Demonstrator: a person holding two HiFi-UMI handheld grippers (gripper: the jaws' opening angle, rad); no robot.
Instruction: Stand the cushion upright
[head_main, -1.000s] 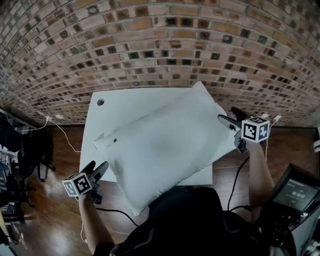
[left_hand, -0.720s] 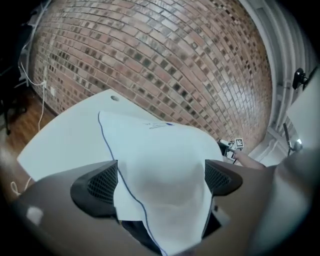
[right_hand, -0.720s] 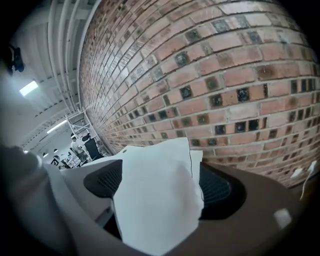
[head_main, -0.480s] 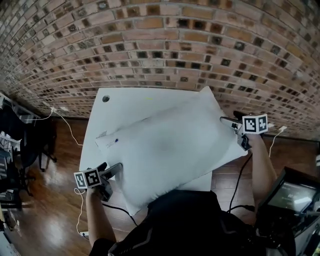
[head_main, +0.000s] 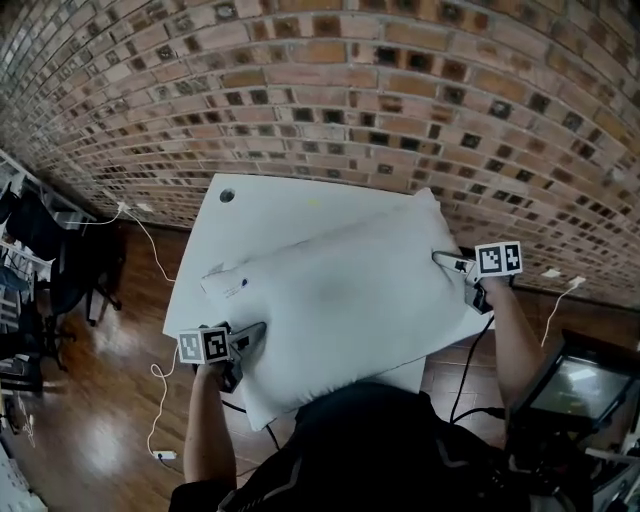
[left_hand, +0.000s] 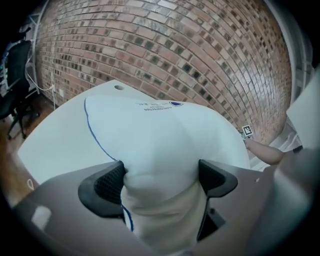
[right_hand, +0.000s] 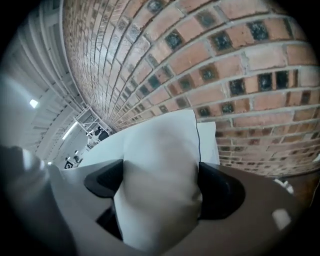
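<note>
A big white cushion (head_main: 350, 310) lies flat and askew on the white table (head_main: 260, 215), overhanging its near edge. My left gripper (head_main: 255, 333) is at the cushion's near left corner. In the left gripper view the cushion (left_hand: 160, 145) bunches between the pads (left_hand: 111, 184) of the left gripper (left_hand: 160, 180). Those jaws have just been closing and pinch it. My right gripper (head_main: 445, 260) is at the right corner. There the cushion (right_hand: 160, 150) fills the gap of the right gripper (right_hand: 160, 182), whose jaws have just been opening and stand wide around it.
A brick wall (head_main: 380, 90) runs just behind the table. A round cable hole (head_main: 227, 196) sits in the table's far left corner. Cables (head_main: 150, 240) trail over the wooden floor at left. A device with a screen (head_main: 570, 385) stands at the lower right.
Both grippers have come down and in onto the cushion. The left moved from beside the table's near corner onto the cushion's corner; the right slid over the right corner.
</note>
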